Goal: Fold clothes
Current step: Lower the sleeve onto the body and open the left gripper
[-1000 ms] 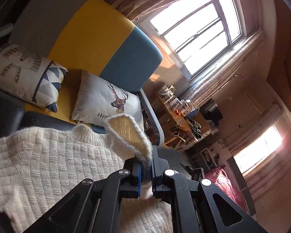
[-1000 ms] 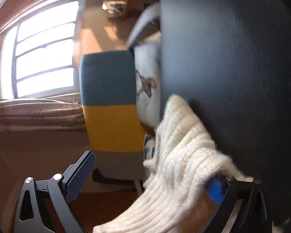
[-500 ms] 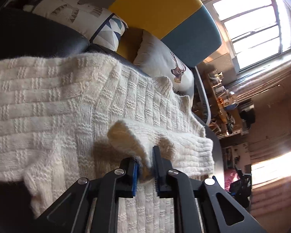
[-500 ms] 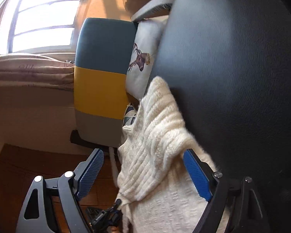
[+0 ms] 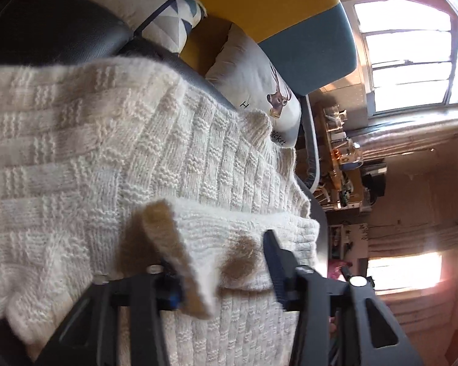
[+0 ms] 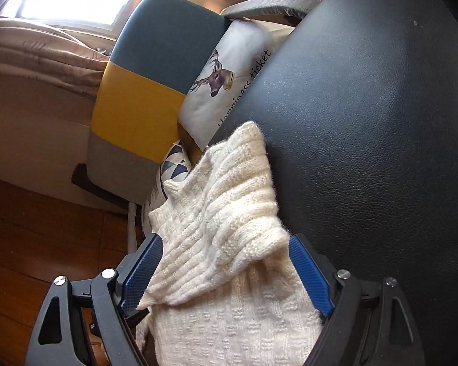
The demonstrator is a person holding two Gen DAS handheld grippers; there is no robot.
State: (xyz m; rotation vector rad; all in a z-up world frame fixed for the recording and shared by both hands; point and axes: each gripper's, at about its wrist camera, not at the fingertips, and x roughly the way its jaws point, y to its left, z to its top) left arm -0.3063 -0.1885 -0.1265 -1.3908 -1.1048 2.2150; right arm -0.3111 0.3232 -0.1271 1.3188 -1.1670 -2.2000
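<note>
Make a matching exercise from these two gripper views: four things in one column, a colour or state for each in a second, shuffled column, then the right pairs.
Things
1. sweater
2. left gripper
3. deer cushion
4. work surface

Colours or states
A. black, leather-like
B. white, with printed lettering
C. cream knit, a flap turned over its body
D. jaws apart, sleeve edge against one finger

Pairs: 1-C, 2-D, 3-B, 4-A
</note>
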